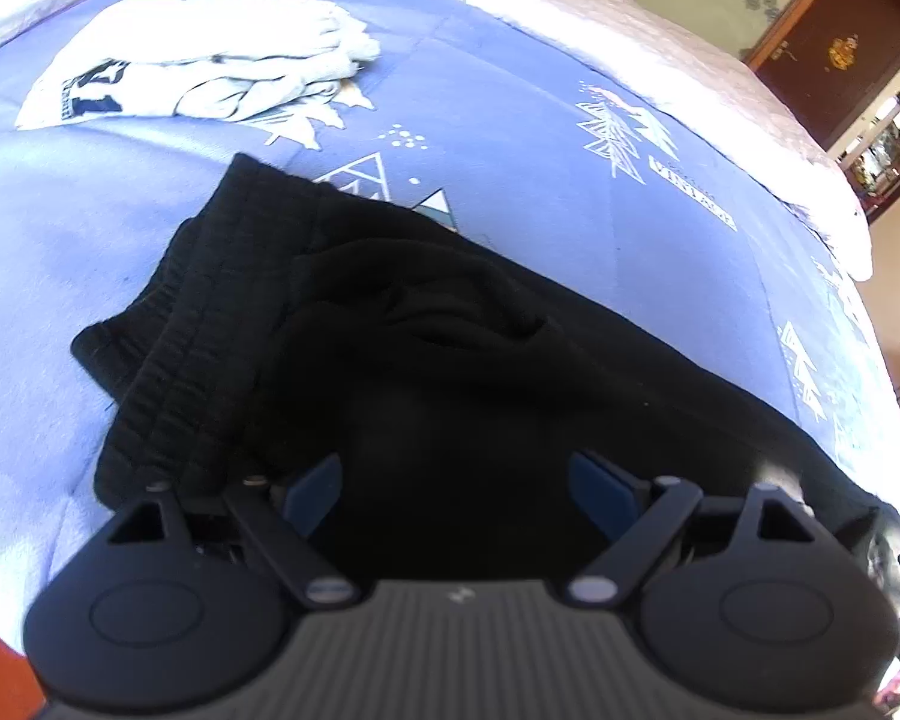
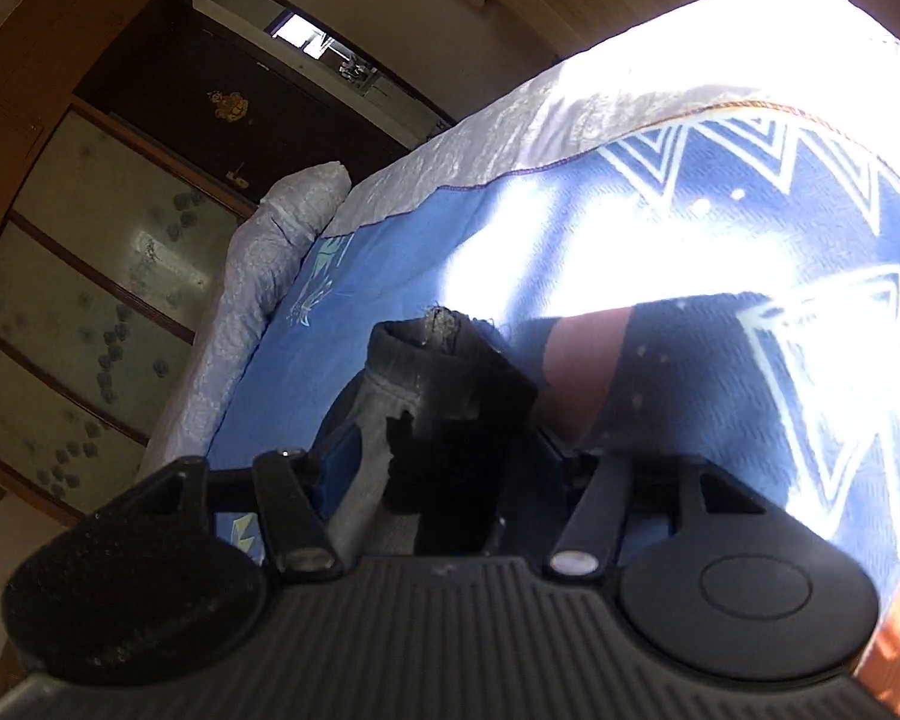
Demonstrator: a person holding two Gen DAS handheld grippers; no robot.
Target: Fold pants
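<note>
Left gripper [image 1: 455,492]: I see it wide open over the black pants [image 1: 342,324], frame centre.
Right gripper [image 2: 444,450]: I see it clamped on a dark pant cuff [image 2: 438,372].
Bedspread [image 1: 570,180]: blue.

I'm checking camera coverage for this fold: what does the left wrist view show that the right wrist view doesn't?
Only the left wrist view shows the black pants' ribbed waistband, a pile of light grey clothes, and the open left gripper over the black fabric.

Only the right wrist view shows the right gripper shut on a black pants cuff.

Both show the blue patterned bedspread and the dark wooden wardrobe.
</note>
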